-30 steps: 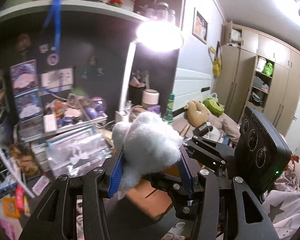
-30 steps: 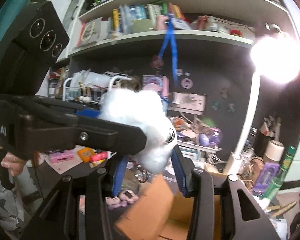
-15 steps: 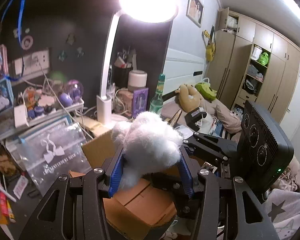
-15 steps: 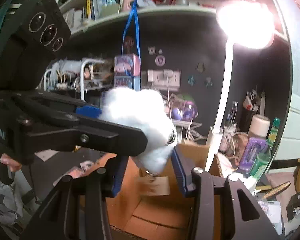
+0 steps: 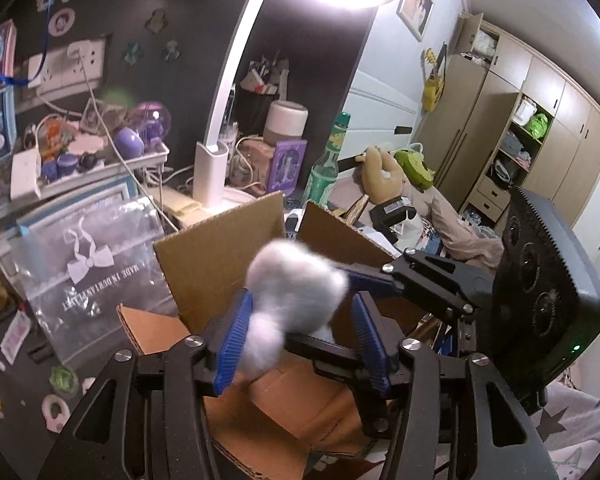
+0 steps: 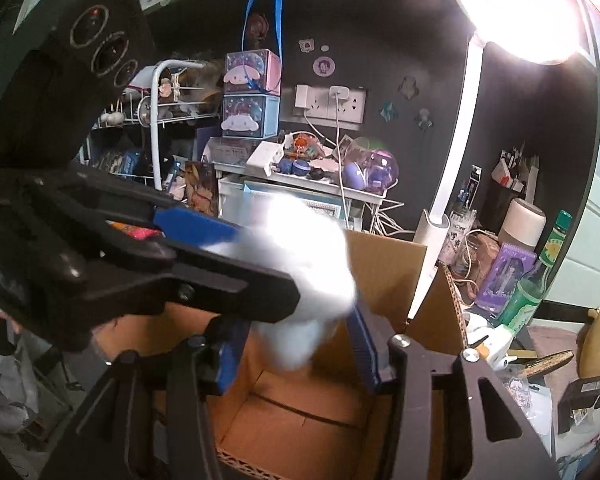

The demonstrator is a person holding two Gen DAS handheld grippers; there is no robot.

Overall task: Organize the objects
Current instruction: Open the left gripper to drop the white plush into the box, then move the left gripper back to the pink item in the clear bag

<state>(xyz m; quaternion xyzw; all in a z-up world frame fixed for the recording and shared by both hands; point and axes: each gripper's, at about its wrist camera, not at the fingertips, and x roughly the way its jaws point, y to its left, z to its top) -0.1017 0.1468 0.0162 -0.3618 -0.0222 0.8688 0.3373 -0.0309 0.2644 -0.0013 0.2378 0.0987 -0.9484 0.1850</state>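
Note:
A white fluffy plush toy [image 5: 292, 300] hangs blurred between both grippers, directly above an open cardboard box [image 5: 216, 264]. My left gripper [image 5: 296, 340] has its blue pads spread wider than the toy. My right gripper [image 6: 300, 344] crosses it from the side, and its pads also stand apart from the toy [image 6: 304, 276]. The toy looks loose and blurred with motion. The box [image 6: 388, 276] is brown, its flaps are up, and its floor is bare.
A white desk lamp [image 5: 216, 168] with a bright head stands behind the box. A green bottle [image 5: 328, 160], a purple box [image 5: 286, 164] and a clear zip bag [image 5: 96, 268] surround it. Cluttered shelves line the black wall. A bed and wardrobe lie to the right.
Both grippers moved down over the box and their jaws opened. The plush toy, held tight before, now sits lower between the pads and is blurred.

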